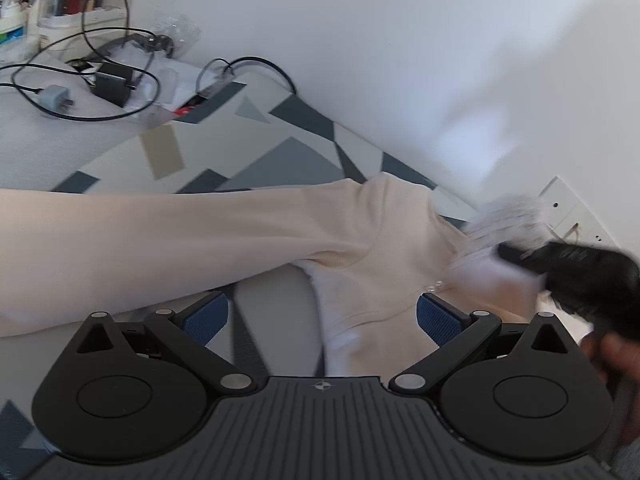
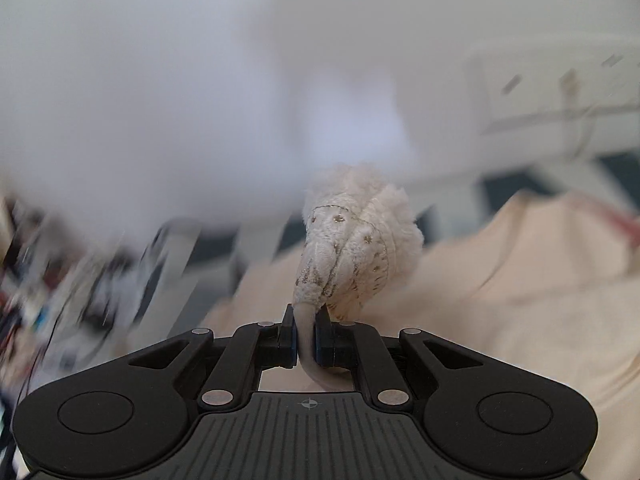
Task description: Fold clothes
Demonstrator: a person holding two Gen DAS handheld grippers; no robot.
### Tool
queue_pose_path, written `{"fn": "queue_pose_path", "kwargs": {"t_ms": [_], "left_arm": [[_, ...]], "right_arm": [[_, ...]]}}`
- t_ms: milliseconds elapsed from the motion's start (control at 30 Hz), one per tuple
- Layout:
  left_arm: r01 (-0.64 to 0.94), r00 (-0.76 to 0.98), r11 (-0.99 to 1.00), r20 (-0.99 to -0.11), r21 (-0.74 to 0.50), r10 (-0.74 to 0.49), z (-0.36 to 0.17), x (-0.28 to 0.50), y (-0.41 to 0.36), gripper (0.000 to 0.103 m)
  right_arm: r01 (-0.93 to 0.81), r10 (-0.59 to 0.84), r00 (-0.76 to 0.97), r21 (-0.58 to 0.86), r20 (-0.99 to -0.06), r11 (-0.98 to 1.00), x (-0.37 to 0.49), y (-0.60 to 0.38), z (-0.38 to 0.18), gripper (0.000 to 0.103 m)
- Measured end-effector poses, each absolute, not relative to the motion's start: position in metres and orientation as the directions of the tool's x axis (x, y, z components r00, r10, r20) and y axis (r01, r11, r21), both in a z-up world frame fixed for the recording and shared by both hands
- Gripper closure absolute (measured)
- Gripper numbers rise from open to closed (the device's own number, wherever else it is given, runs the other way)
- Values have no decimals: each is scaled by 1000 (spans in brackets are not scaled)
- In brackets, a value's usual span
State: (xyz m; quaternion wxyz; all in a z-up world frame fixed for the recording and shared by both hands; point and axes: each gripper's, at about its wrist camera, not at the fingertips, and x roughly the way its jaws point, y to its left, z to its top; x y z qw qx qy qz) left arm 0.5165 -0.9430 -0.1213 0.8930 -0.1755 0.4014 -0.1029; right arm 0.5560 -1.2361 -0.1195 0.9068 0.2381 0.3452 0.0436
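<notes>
The cream garment [image 1: 248, 236] lies across the patterned bed, sleeve stretched left. The right gripper [image 2: 306, 340] pinches its fluffy embroidered trim [image 2: 356, 248] (a thin hold, likely to slip). The left gripper [image 1: 320, 316] hovers spread, gripping nothing.

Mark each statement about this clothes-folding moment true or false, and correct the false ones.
1. The right gripper is shut on the garment's embroidered trim. True.
2. The left gripper grips the sleeve. False: it is open, holding nothing.
3. The beige garment lies on a plain white sheet. False: the bedcover has grey and dark geometric patches.
4. Cables and a charger lie in the far corner. True.
</notes>
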Motion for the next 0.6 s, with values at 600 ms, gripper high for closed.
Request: {"fn": "queue_pose_path", "kwargs": {"t_ms": [600], "left_arm": [[141,492,776,-636,-615,-594,-134,557,-993,0]], "right_arm": [[112,264,739,500,-619,859,484,-1299,-112,67]]}}
